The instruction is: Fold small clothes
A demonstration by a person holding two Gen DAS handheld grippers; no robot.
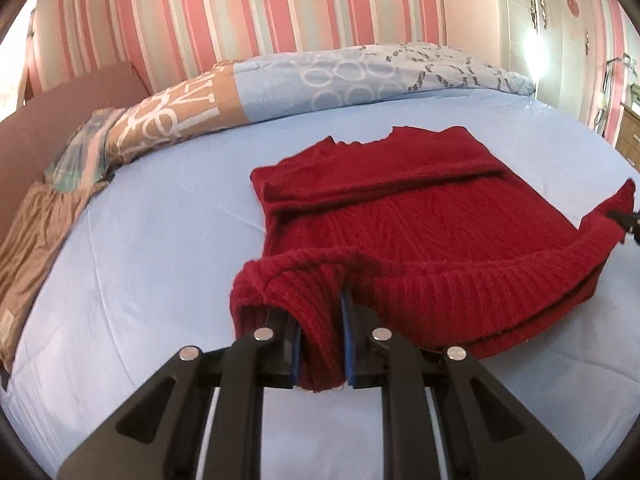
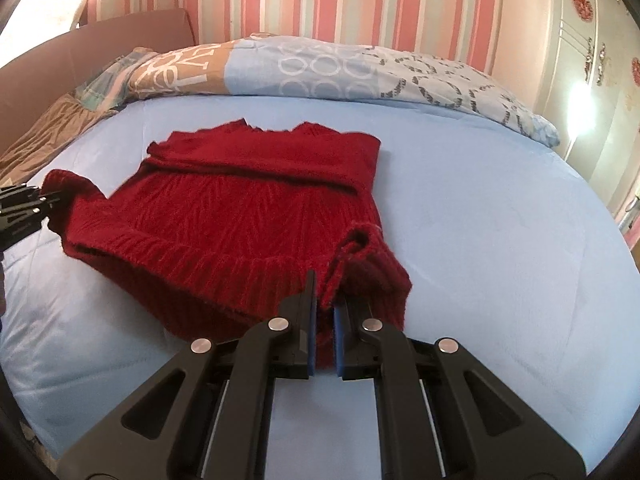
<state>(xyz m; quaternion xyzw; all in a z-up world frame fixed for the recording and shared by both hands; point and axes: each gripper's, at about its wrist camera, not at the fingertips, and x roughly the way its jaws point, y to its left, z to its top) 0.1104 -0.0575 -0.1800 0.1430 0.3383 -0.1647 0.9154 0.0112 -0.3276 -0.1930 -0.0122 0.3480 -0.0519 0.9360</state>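
A dark red knitted sweater (image 1: 404, 216) lies on the light blue bed sheet (image 1: 140, 280), its sleeves folded across the body. My left gripper (image 1: 322, 320) is shut on the near left corner of the ribbed hem, which bunches between the blue pads and lifts off the sheet. My right gripper (image 2: 325, 312) is shut on the near right hem corner of the sweater (image 2: 256, 216). Each gripper shows at the edge of the other view: the right gripper (image 1: 624, 220) at the far right, the left gripper (image 2: 36, 204) at the far left, both holding raised red cloth.
A patterned blue and tan duvet (image 1: 320, 80) is rolled along the far side of the bed below a striped pink wall (image 1: 280, 4). A brown headboard (image 1: 60, 120) stands at the left. A white wardrobe (image 2: 580, 60) is at the right.
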